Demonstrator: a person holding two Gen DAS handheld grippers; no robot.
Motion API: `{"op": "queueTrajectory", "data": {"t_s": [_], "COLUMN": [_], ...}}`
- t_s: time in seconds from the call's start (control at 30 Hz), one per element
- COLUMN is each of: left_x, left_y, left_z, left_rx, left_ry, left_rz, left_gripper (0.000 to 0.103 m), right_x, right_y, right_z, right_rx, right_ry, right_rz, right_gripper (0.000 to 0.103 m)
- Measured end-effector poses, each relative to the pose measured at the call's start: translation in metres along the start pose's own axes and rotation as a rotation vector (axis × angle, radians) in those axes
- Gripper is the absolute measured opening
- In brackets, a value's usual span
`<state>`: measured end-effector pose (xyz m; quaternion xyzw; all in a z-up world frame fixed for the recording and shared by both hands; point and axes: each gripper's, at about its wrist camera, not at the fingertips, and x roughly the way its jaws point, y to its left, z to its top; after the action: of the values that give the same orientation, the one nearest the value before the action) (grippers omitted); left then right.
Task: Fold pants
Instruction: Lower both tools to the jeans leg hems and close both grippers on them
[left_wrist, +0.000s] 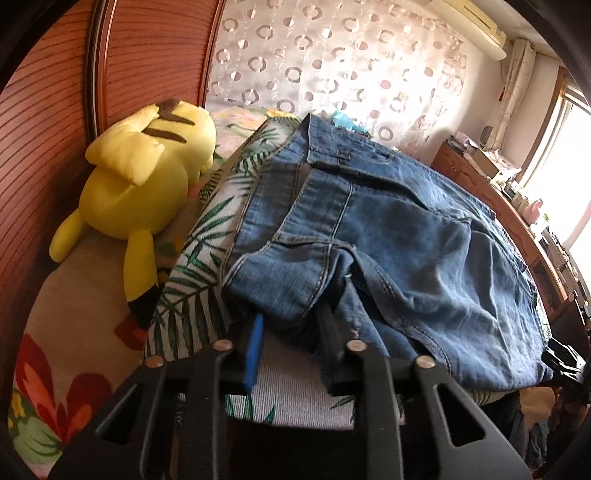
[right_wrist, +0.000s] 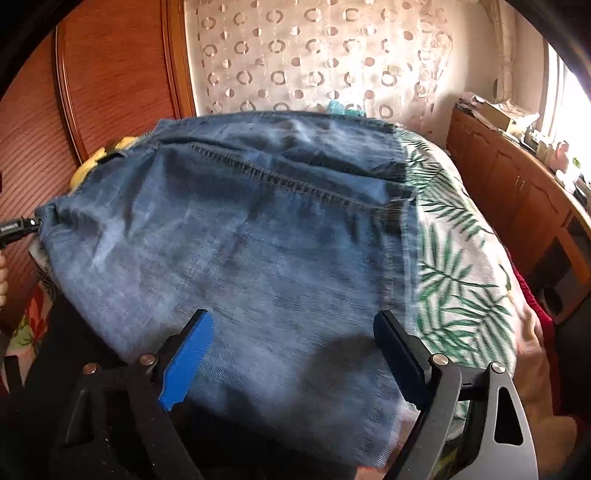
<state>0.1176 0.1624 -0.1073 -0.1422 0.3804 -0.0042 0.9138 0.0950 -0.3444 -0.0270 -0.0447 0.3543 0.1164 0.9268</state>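
Blue jeans (left_wrist: 388, 236) lie in a folded pile on a leaf-print sheet (left_wrist: 192, 288) on the bed. My left gripper (left_wrist: 291, 325) is shut on a bunched edge of the jeans, with denim between the blue pad (left_wrist: 255, 354) and the black finger. In the right wrist view the jeans (right_wrist: 258, 240) spread flat across the bed. My right gripper (right_wrist: 291, 332) is open above the denim, one blue pad (right_wrist: 188, 354) on each side, holding nothing. The left gripper's tip (right_wrist: 22, 225) shows at the jeans' left edge.
A yellow plush toy (left_wrist: 140, 184) lies left of the jeans against a wooden headboard (left_wrist: 48, 147). A floral blanket (left_wrist: 55, 387) covers the near left. A patterned curtain (right_wrist: 314, 55) hangs behind. A wooden cabinet (right_wrist: 517, 192) with clutter runs along the right under a window.
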Motion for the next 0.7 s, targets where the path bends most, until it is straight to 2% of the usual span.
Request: {"op": "queueTrajectory", "data": {"t_s": [0.33,0.57,0.7], "left_x": [-0.012,-0.01,-0.01], "left_y": [-0.014,-0.016,-0.017], "left_z": [0.014,0.015,0.016], "left_rx": [0.044,0.049,0.052], "left_ry": [-0.048,-0.047,-0.056], "left_rz": [-0.009,-0.008,-0.012], "left_gripper": [0.017,0.017,0.017], "right_x": [-0.031,-0.031,-0.029], "right_y": [-0.038,-0.032,-0.029], "right_z": [-0.031,-0.035,-0.031], "right_rx": [0.05,0.031,0.023], "right_ry": [0.027,0.042,0.033], "right_rz": [-0.03,-0.034,-0.029], "right_gripper": [0.077,0.072,0.057]}}
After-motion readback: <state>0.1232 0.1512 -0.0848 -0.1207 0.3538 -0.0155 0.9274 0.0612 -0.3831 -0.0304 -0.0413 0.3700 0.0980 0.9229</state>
